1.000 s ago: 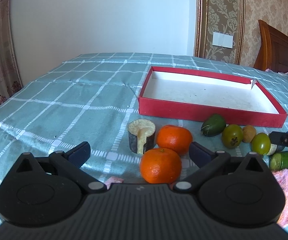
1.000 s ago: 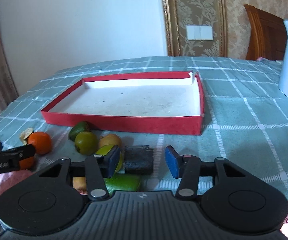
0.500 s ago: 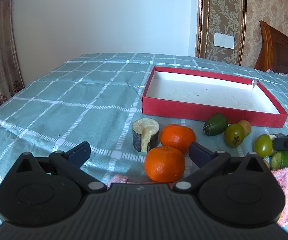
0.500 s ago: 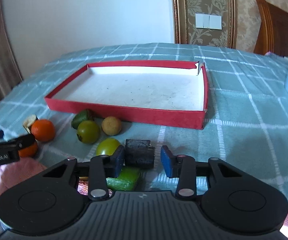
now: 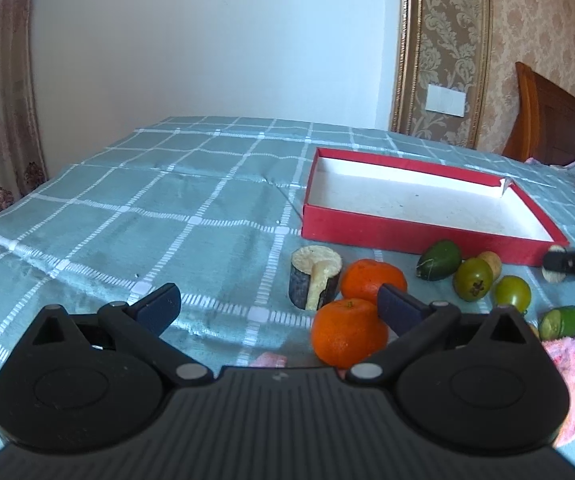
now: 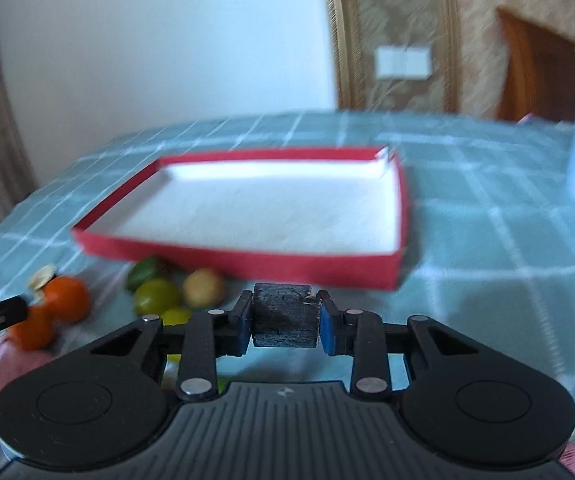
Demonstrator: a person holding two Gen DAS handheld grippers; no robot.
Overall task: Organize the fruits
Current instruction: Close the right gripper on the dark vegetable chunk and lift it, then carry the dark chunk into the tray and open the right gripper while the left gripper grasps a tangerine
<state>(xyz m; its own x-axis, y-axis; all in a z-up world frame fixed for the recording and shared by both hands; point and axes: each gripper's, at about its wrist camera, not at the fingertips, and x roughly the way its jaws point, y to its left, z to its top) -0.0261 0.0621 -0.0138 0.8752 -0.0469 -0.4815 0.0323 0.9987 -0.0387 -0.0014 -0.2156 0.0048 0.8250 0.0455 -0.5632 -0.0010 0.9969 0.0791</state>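
1. The right gripper (image 6: 284, 322) has its blue pads pressed on either side of a dark cut chunk (image 6: 283, 320), rough and nearly black on its skin. It sits between the pads, in front of the near wall of the red tray (image 6: 247, 262).
2. The left gripper (image 5: 277, 306) stands wide open and holds nothing; a tangerine (image 5: 347, 338) sits just inside its right finger.
3. Beyond that lie a second tangerine (image 5: 373, 286), a dark-skinned stump with a pale cut top (image 5: 314, 276), and green fruits (image 5: 439, 258) near the tray's front wall.
4. A second ago the dark chunk lay on the cloth between parted jaws; these have just been closing and now clamp it, and it appears lifted off the cloth.
5. A teal checked cloth (image 5: 147, 208) covers the surface. Behind it are a white wall, patterned wallpaper and a wooden headboard (image 5: 547, 120).
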